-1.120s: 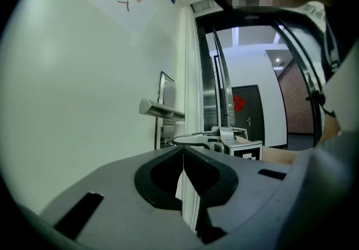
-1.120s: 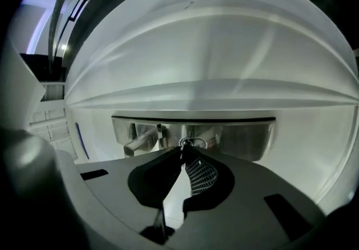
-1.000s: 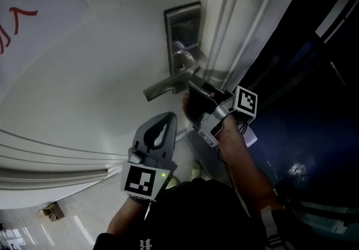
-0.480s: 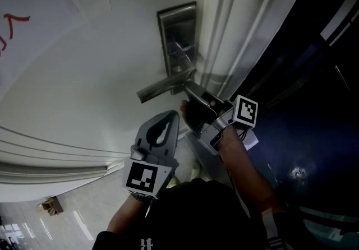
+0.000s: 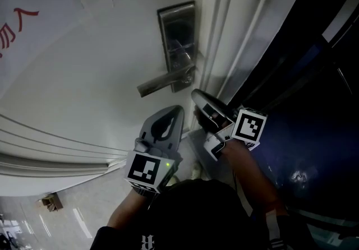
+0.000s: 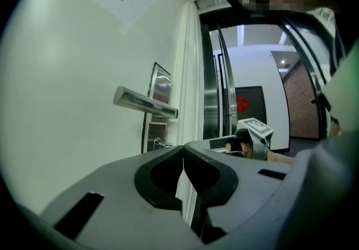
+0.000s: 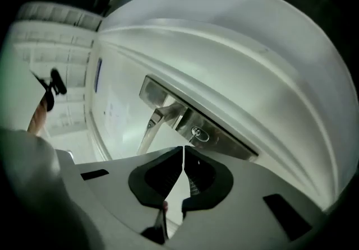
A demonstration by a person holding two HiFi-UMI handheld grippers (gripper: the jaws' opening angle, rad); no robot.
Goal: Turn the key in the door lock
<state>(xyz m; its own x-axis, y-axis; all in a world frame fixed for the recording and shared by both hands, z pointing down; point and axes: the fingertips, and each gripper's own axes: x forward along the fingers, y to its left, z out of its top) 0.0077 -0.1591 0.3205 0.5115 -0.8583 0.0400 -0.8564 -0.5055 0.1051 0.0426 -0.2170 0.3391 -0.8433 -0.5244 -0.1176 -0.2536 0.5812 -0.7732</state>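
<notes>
The small silver key [image 7: 197,134] sits in the brushed-steel lock plate [image 5: 176,30] ahead of the right tool [image 7: 183,149], whose jaws, like those of the left tool [image 6: 183,148], meet on nothing: best to part them, straddle the key's head squarely, clamp, then twist.

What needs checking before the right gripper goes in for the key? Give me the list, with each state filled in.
1. Key seated in the lock plate: ok.
2. Right gripper lined up with the key: ok, the key shows just above its jaws, apart from them.
3. Right jaws apart enough to take the key: not ok, they are together and empty.
4. Left gripper out of the way: ok, jaws together and empty, below the lever handle.
5. Whether the key is already turned: cannot tell.
</notes>
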